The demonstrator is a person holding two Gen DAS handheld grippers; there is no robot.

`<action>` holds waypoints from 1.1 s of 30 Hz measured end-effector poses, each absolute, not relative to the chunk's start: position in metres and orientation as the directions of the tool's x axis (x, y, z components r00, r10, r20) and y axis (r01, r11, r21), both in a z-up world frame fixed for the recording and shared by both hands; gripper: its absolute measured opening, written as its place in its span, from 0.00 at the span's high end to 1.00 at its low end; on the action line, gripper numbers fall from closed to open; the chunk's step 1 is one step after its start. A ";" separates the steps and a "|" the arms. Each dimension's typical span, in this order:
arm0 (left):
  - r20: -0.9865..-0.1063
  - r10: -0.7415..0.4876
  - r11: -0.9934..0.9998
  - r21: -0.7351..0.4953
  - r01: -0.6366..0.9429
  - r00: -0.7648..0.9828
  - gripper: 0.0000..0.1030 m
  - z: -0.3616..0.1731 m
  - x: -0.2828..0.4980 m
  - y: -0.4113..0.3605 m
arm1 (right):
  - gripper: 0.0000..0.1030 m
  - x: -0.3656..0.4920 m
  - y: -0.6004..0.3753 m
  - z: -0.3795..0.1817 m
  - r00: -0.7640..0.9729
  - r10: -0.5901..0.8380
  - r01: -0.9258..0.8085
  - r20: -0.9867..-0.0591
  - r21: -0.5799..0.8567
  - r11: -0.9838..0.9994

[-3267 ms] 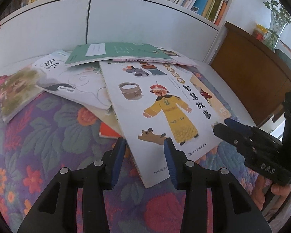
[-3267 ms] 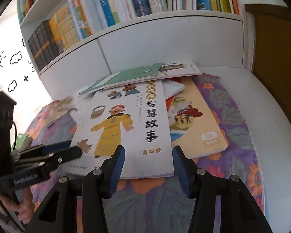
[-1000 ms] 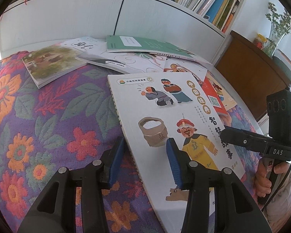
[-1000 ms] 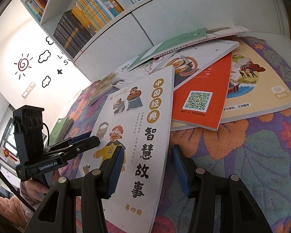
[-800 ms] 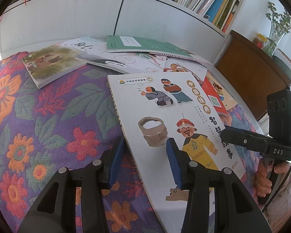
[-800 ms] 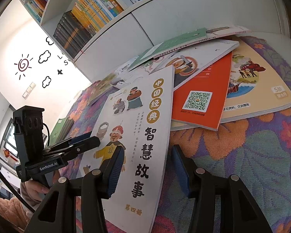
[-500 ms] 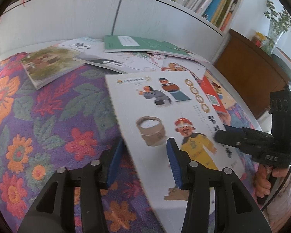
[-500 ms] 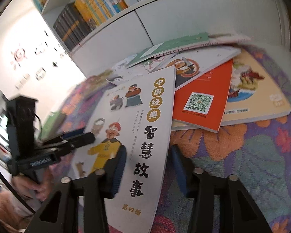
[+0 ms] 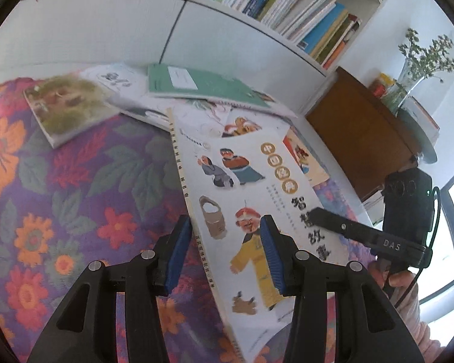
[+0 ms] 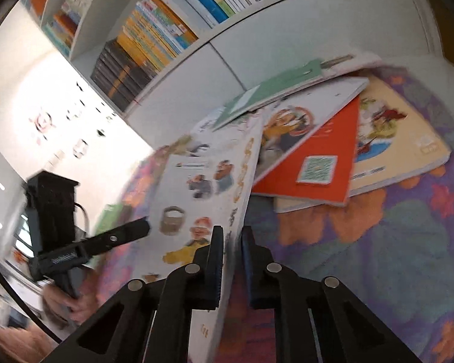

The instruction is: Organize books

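Observation:
A white picture book (image 9: 245,187) with cartoon figures and a man in yellow is tilted up off the floral cloth (image 9: 60,211). My right gripper (image 10: 231,242) is shut on its right edge, and in the left wrist view its fingertips (image 9: 317,214) press on the cover. My left gripper (image 9: 224,242) stands open. The book's spine edge runs between its fingers, and the pads do not press on it. From the right wrist camera the left gripper (image 10: 142,228) shows beside the book (image 10: 202,187), with a hand below it.
Loose books lie beyond: a green one (image 9: 196,86), a landscape cover (image 9: 66,106), an orange-red one (image 10: 317,163), and a beige one (image 10: 393,145). White bookshelves (image 9: 287,0) run along the back. A wooden cabinet (image 9: 363,139) with a vase (image 9: 408,75) stands at the right.
My right gripper's jaws have closed on the book's right edge. The book has tipped up from lying flat on the cloth. The left gripper has risen a little.

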State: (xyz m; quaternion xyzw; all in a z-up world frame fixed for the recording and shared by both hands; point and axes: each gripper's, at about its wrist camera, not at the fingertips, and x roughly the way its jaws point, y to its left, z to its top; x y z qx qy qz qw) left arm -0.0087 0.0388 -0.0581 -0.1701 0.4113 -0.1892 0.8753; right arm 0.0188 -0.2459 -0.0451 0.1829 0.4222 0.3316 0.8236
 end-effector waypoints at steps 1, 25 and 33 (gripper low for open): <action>-0.656 -0.466 0.872 -0.453 0.185 0.594 0.58 -0.054 -0.010 0.042 | 0.90 0.017 -0.244 -0.042 0.418 0.711 -0.386 -0.566 0.598 0.703; -0.601 -0.326 0.914 -0.398 0.081 0.730 0.58 0.019 -0.064 0.144 | 0.90 -0.036 -0.117 0.053 0.376 0.762 -0.503 -0.527 0.574 0.646; -0.567 -0.272 0.908 -0.418 0.013 0.778 0.58 0.021 -0.091 0.205 | 0.90 -0.039 -0.053 0.038 0.268 0.788 -0.531 -0.554 0.598 0.601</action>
